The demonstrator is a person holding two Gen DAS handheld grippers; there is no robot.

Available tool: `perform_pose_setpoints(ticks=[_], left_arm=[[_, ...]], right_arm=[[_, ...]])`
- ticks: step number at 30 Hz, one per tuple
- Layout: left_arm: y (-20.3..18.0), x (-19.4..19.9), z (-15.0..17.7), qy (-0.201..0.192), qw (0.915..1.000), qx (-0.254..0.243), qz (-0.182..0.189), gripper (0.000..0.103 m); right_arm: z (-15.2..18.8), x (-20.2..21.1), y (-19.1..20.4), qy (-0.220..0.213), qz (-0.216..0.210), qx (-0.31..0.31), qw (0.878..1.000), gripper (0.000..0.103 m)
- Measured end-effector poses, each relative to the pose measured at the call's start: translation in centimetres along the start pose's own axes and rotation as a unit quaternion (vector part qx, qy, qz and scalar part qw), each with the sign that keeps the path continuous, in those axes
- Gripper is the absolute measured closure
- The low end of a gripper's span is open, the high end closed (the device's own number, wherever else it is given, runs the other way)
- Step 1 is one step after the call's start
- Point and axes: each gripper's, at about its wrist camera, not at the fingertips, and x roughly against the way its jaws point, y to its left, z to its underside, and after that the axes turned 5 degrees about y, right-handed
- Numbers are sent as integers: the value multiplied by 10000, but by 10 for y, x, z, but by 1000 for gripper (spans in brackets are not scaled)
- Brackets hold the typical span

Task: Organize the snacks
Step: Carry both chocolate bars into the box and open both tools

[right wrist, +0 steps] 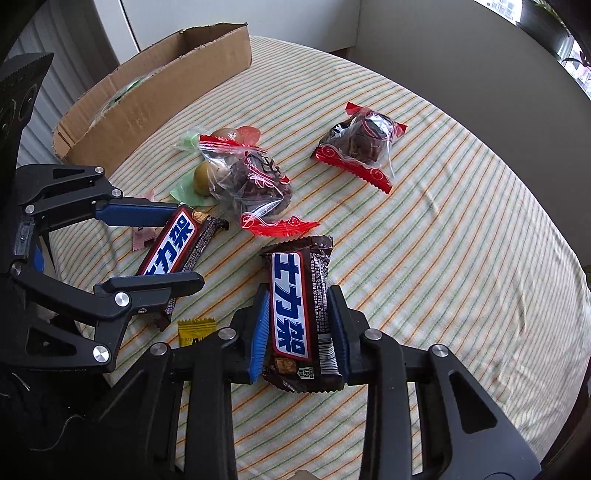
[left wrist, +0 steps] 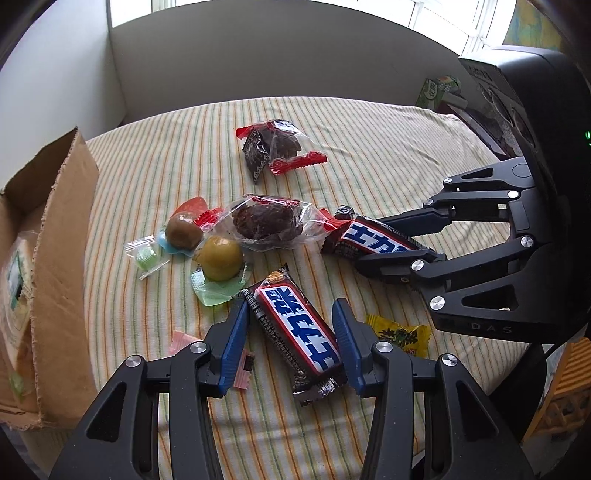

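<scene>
A striped cloth covers the table. Each candy bar lies lengthwise between its own jaws: the left gripper stands open around one bar, the right gripper clamps another bar. The cardboard box sits left of the left jaws.

Both views are bright with soft daylight; in the left wrist view it comes from the window at the top, blown out to white, and the right wrist view shows a bright pane at its upper right. Shadows on the striped cloth are faint and soft-edged; glare glints off the clear wrappers and the metal rivets. Fisheye distortion bows the cloth's edge and darkens the corners; focus is sharp at centre, softer at the rim.
</scene>
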Motion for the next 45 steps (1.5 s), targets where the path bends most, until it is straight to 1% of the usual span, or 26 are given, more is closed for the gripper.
perform_pose_setpoints(ticks=[4,8,10,14,20,24,30,36,45], left_arm=[[-1,-2,0,10,9999,-95,-82,66],[-1,2,7,-35,9994,-245,-242,69],[2,6,9,-67,9995,-186,-232,69],[10,12,14,-123,9998,-24,-166,69],[16,32,17,-354,9993,31,-151,69],[23,51,17,-582,9981,58,-191,69],[41,78,18,-907,9953,197,-294,69],[73,102,23,-1144,9912,429,-507,69],[134,125,43,-1330,9830,958,-832,70]], right_arm=[[2,1,0,-19,30,-101,9999,73],[6,4,3,-39,79,-150,9998,73],[14,8,5,-61,106,-188,9997,73],[17,14,7,-131,78,-266,9995,73],[21,38,10,-409,79,-379,9984,73],[16,58,17,-649,164,-376,9971,73],[-1,83,32,-979,142,-309,9946,73],[-32,97,59,-1253,36,-158,9920,73],[-83,91,119,-1385,-200,185,9900,73]])
